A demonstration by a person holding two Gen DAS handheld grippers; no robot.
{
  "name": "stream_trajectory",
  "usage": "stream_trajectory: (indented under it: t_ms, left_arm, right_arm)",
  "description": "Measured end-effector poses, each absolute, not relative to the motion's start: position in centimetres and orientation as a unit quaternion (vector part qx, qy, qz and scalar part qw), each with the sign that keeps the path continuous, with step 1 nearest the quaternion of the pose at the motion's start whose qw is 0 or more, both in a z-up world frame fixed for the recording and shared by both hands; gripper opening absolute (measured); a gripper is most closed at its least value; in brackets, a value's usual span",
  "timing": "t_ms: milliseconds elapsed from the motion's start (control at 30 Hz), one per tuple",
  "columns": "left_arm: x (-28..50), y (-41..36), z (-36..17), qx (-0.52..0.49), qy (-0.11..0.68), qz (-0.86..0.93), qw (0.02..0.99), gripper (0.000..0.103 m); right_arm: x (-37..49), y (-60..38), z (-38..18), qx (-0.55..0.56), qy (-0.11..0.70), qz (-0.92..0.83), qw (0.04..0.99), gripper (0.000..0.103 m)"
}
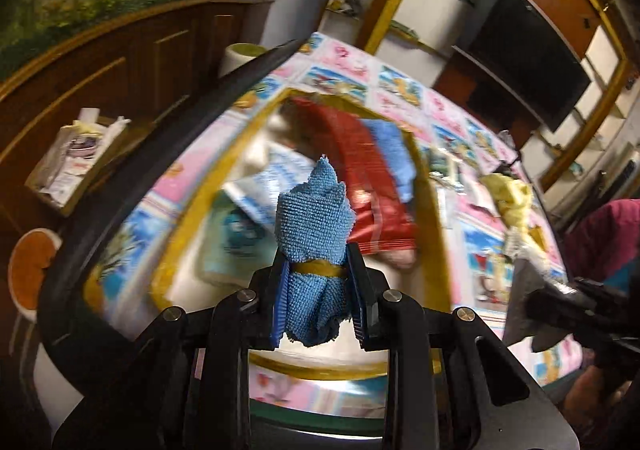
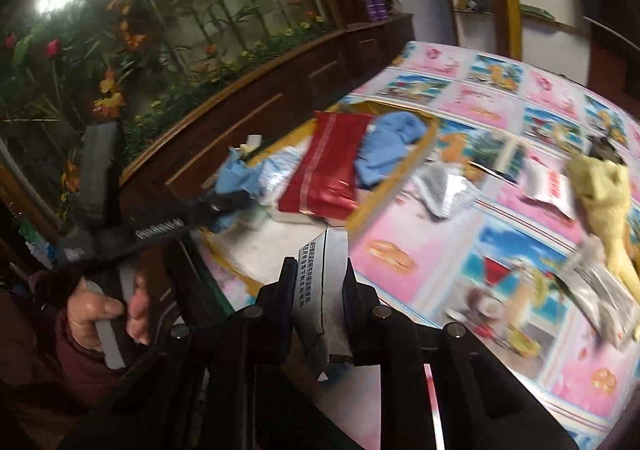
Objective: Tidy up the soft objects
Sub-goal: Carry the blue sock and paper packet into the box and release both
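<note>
Patterned tablecloth (image 2: 500, 209): two blue cloths, one red pouch (image 2: 324, 165).

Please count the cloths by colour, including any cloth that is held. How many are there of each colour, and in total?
Blue: 2, a rolled blue cloth in the left hand-held gripper and a loose blue cloth in the tray.
Yellow: 1, the yellow cloth on the table.
Total: 3.
</note>
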State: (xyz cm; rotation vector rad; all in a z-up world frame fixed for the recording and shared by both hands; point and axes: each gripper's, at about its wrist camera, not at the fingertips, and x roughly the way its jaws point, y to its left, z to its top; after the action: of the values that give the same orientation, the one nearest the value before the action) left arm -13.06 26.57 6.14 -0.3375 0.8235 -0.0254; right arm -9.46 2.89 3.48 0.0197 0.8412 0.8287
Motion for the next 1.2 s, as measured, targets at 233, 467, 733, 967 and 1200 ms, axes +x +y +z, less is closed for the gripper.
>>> stream_trajectory:
  t_ms: [233,467,733,967,1200]
  left_arm:
    - [-12.7,27.4,4.5,-0.172,0.407,-0.003,0.897,0.033]
    - [-13.1,28.3,4.7,-0.187,0.395,-0.005,0.899,0.053]
    - [-14.0,25.5,6.4,-0.114,0.374,0.031,0.920,0.053]
    - [-14.6,22.6,7.2,-0.058,0.370,0.045,0.926,0.053]
    - [-14.5,18.9,7.8,-0.003,0.377,0.052,0.925,0.053]
  right_arm:
    - [-7.5,9.2,2.7,-0.002,0.406,0.410,0.817,0.018]
    - [-5.6,11.1,0.4,0.021,0.446,0.390,0.806,0.022]
    - [-6.3,9.1,1.4,0.031,0.418,0.379,0.825,0.023]
    - [-6.2,5.4,1.6,0.057,0.406,0.363,0.837,0.023]
    - [-6.3,0.8,1.3,0.074,0.399,0.336,0.850,0.024]
